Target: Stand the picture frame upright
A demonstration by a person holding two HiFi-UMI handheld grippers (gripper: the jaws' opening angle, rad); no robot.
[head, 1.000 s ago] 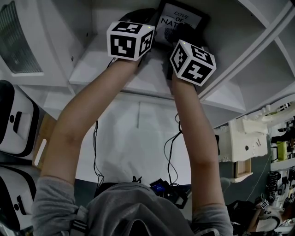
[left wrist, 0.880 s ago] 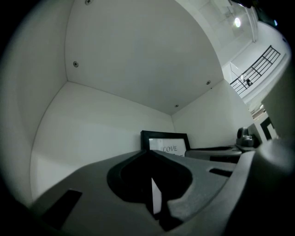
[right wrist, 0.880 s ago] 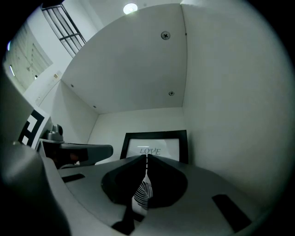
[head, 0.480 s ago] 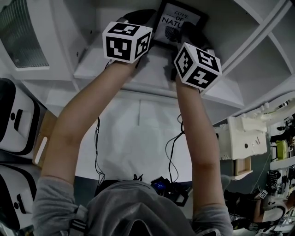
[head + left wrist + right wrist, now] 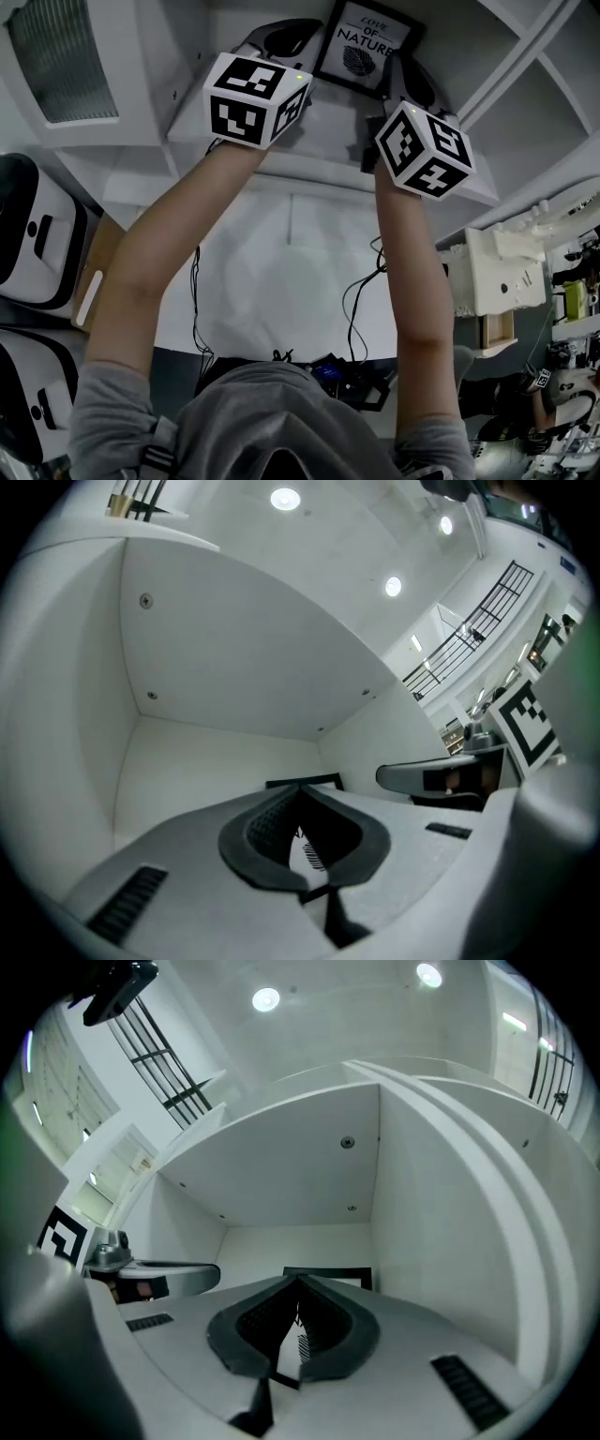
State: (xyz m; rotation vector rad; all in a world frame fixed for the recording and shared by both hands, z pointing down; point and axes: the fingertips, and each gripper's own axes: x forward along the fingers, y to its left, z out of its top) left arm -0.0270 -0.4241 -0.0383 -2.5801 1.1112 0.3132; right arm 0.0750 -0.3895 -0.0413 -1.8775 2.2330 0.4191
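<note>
At arm's length above me, my left gripper point(image 5: 300, 787) and my right gripper point(image 5: 298, 1280) sit side by side over the front of the white shelf point(image 5: 319, 150). Each has its jaws pressed together at the tips, with nothing pinched between them. Just beyond the tips and between the two grippers, the picture frame point(image 5: 364, 47) stands on its edge at the back of the compartment, its black border and printed leaf facing me.

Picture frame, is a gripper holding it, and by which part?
Nothing is held. The left gripper and right gripper are both shut and empty; the picture frame stands on its own in the shelf.
</note>
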